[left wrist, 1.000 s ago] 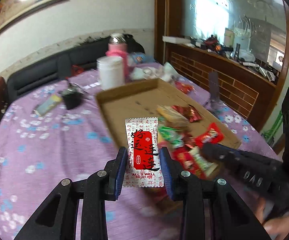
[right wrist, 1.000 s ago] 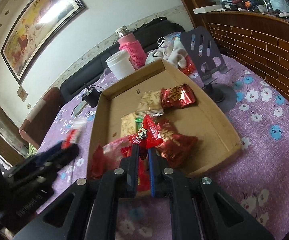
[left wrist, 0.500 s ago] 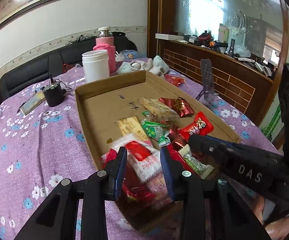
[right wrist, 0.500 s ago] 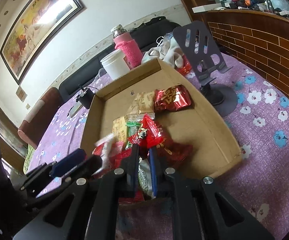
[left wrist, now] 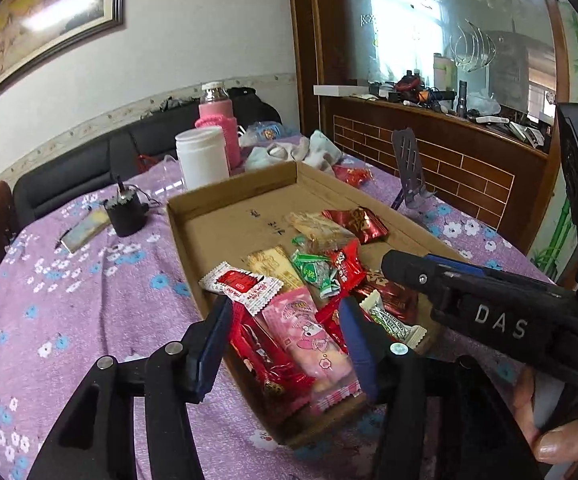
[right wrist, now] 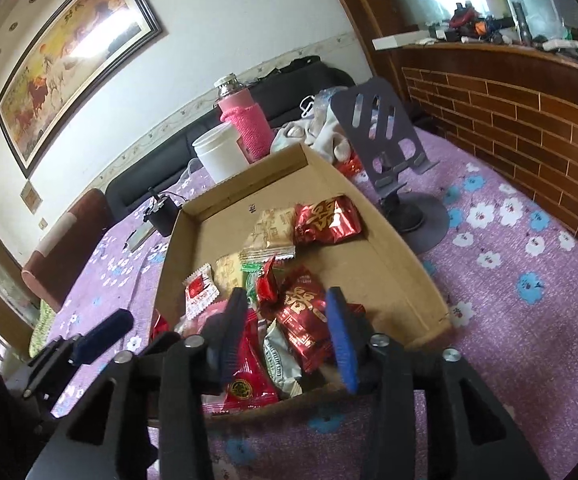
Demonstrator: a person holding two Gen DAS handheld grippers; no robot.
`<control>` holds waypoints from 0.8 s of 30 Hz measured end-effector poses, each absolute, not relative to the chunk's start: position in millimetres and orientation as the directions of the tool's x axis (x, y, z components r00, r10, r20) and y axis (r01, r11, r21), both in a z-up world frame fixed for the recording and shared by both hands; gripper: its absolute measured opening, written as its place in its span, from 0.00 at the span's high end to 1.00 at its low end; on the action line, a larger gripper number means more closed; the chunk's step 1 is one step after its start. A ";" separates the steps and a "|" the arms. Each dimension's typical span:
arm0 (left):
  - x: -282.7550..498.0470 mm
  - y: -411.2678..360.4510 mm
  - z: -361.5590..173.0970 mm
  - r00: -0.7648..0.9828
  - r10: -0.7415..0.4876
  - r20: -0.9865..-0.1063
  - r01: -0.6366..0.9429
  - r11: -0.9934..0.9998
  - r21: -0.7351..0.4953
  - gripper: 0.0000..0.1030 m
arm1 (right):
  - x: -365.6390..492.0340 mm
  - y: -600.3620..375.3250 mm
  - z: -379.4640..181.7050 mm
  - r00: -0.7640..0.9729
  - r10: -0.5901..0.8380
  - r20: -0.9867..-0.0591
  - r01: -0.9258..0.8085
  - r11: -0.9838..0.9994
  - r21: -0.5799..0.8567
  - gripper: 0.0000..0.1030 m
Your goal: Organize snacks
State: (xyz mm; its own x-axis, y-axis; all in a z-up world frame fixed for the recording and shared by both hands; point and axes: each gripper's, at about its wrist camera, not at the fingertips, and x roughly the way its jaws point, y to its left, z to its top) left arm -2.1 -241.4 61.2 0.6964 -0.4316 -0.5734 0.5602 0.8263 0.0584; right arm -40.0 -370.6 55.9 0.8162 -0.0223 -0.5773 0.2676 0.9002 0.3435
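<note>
Left tool (left wrist: 285, 334) had just been opening, jaws apart over the near end of the cardboard tray (left wrist: 225, 196), nothing pinched. The white-and-red sachet (left wrist: 241, 286) lay loose in the tray beyond its tips, resting on the pink cartoon pack (left wrist: 309, 344). Sachet read as light, flat, crinkly film with little stiffness; best taken across its short width or by a sealed edge. The pink pack looked bulkier and soft, so a mid-body pinch, gently.

Mid tray: tan wafer bar (left wrist: 275, 262) and green candy (left wrist: 315, 274), both small and light; foil likely slippery, so the twisted or crimped ends were the safer hold.

Right tool (right wrist: 285, 330) had also just been opening, jaws spread over the pile, pads clear of the wrappers. Small red twist candy (right wrist: 267, 282) sat free beyond the tips, beside the red-gold foil pack (right wrist: 303, 316). Another red-gold pouch (right wrist: 327, 220) lay near the far end. These looked puffy and glossy, likely to slide or crush if squeezed hard.

Tray sat on the purple floral surface (right wrist: 509, 280); all the snacks named were inside it.
</note>
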 end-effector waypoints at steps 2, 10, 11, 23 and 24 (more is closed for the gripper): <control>-3.2 -240.6 62.5 0.708 -0.424 -0.565 0.553 0.831 0.069 0.43 | -41.4 -367.4 57.1 0.819 -0.037 -0.572 0.269 0.907 0.325 0.59; -6.2 -233.8 67.6 0.746 -0.399 -0.534 0.517 0.852 0.086 0.36 | -46.0 -360.0 62.5 0.828 -0.096 -0.552 0.286 0.919 0.270 0.41; -5.8 -232.8 68.1 0.752 -0.392 -0.531 0.509 0.856 0.090 0.34 | -46.5 -360.1 62.9 0.829 -0.099 -0.551 0.289 0.919 0.269 0.39; 0.2 -222.0 71.6 0.818 -0.302 -0.489 0.403 0.908 0.112 0.08 | -55.2 -363.9 69.2 0.828 -0.209 -0.521 0.366 0.905 0.217 0.23; 1.7 -221.2 71.2 0.818 -0.297 -0.492 0.398 0.911 0.110 0.07 | -55.5 -365.4 69.7 0.826 -0.217 -0.521 0.374 0.901 0.219 0.22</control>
